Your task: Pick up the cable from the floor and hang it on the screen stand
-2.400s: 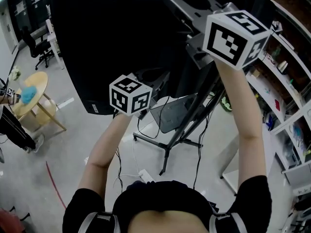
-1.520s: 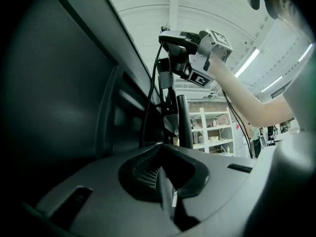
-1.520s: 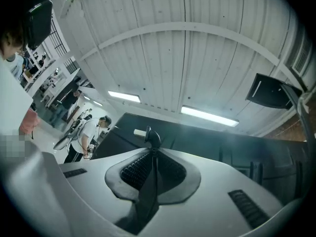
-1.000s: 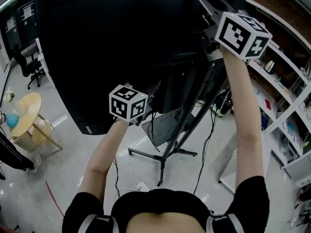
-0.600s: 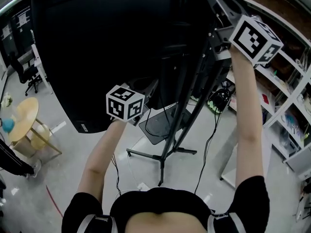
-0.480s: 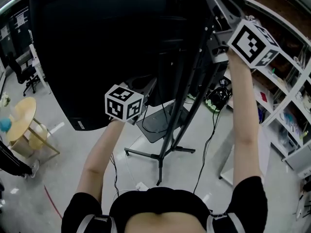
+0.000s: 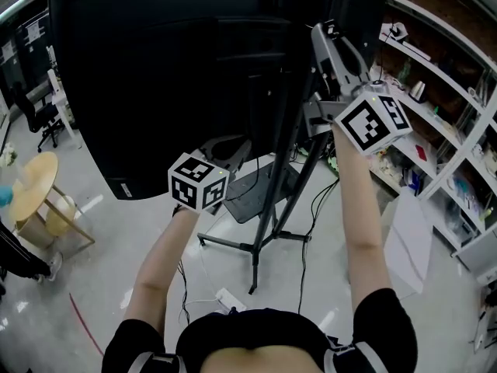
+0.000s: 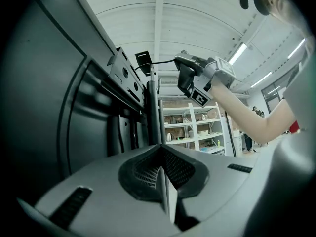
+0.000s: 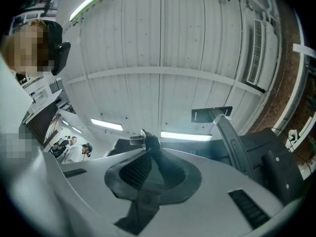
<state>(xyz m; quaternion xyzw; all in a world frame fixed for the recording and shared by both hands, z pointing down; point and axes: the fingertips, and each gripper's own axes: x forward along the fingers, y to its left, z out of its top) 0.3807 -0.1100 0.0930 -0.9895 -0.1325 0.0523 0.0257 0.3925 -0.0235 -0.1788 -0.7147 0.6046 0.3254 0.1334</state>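
Observation:
In the right gripper view my right gripper [image 9: 148,149] is shut on a black cable [image 9: 143,209]; its metal-tipped plug end [image 9: 140,139] sticks out past the jaws. The head view has the right gripper [image 7: 320,33] raised, pointing up beside the screen stand [image 7: 273,177], behind the big black screen [image 7: 155,76]. A black cable [image 7: 309,224] hangs toward the floor below it. My left gripper [image 7: 233,150] is lower, near the screen's bottom edge; its jaws [image 8: 163,181] meet with nothing seen between them. From there the right gripper [image 8: 190,80] shows near the stand's pole [image 8: 153,112].
The stand's tripod legs [image 7: 233,245] spread over the floor, with loose cables and a white power strip [image 7: 230,299] nearby. A round wooden table [image 7: 31,196] is at the left. White shelves [image 7: 439,154] with small items line the right. People stand far off [image 9: 74,149].
Both hands have come down. The right gripper dropped and moved left toward the stand, still gripping the cable. The left gripper stays shut.

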